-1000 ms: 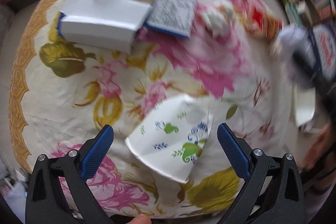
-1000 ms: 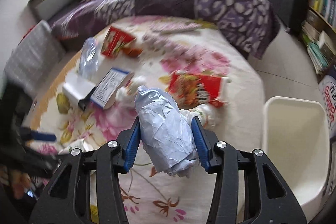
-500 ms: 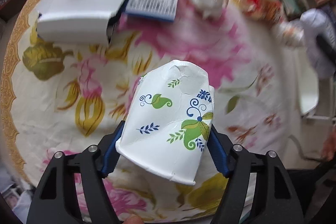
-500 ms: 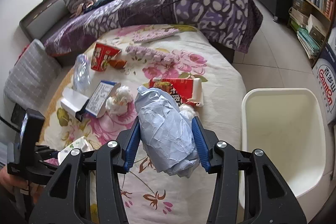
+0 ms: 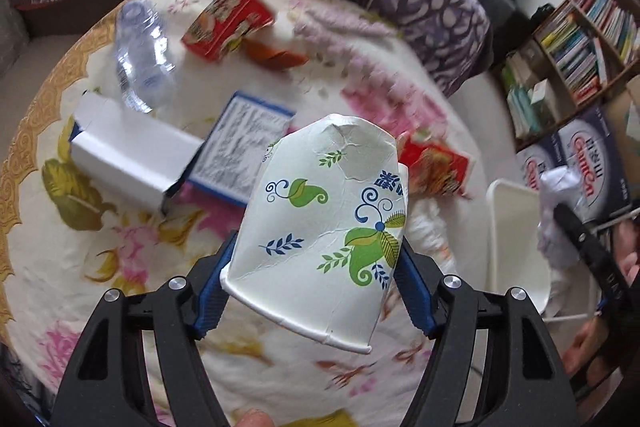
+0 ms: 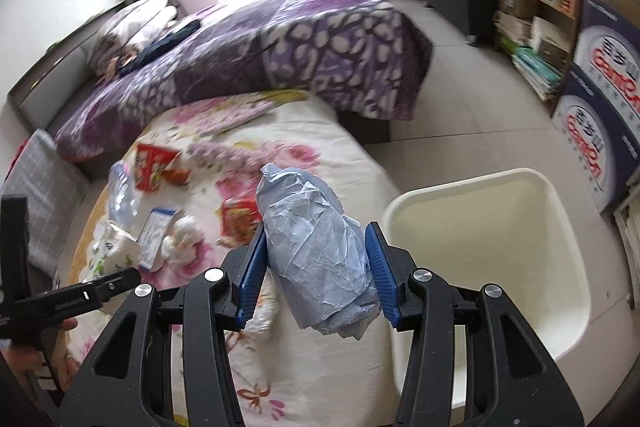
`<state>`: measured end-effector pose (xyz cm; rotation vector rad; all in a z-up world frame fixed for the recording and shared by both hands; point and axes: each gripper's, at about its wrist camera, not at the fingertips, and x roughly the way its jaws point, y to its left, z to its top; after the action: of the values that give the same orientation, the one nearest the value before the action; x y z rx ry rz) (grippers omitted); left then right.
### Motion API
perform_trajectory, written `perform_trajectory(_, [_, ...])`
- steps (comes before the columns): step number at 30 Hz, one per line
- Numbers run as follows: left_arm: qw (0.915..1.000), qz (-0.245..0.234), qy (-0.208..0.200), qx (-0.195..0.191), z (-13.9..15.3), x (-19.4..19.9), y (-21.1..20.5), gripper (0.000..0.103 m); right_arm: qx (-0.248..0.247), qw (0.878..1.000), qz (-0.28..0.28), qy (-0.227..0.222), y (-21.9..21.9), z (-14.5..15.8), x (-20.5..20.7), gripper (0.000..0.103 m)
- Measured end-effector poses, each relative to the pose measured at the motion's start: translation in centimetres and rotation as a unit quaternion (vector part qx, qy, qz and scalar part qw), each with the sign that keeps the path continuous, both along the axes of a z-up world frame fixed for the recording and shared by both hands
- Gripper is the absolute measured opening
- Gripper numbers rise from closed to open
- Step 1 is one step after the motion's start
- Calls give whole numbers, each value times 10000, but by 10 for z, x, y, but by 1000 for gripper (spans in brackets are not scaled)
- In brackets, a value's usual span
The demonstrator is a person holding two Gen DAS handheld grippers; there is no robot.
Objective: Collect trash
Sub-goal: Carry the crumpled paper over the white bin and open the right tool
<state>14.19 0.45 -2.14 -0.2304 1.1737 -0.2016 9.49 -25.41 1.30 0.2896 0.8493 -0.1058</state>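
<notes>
Two pieces of trash held, bound for bin.
Left gripper (image 5: 316,291) pinching crushed paper cup (image 5: 324,227); right gripper (image 6: 316,273) clamping crumpled blue paper (image 6: 316,255), cream bin (image 6: 560,227) at lower right.

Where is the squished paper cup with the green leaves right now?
In the left wrist view, the crushed white paper cup sits clamped in the left gripper, lifted over the flowered bedspread.

A round table under a floral cloth (image 5: 100,235) carries a crushed clear bottle (image 5: 142,59), a white carton (image 5: 128,163), a blue-edged box (image 5: 244,151) and red snack boxes (image 5: 228,23).
</notes>
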Motion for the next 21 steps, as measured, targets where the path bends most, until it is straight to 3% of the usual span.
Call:
perform_trajectory(8, [9988,-227,-409,-171,17,-13,-41,71,-68,9969,-771,164,-40,-3,-9,47])
perform_trajectory(14, [9970,-514,-509,-268,19,-15,-77,72,-292,9874,-1519,343,-74,-3,-22,49])
perform_trajectory(16, [9960,-653,-543,-287,19,-17,-92,72,-293,9843,-1703,362,-84,-2,-26,55])
perform_trajectory(18, [9947,-798,-577,-301,19,-18,-107,73,-299,9797,-1952,336,-97,1,-33,75])
perform_trajectory(21, [9927,-981,-608,-347,18,-19,-127,73,-354,9749,-2185,231,-112,10,-42,81])
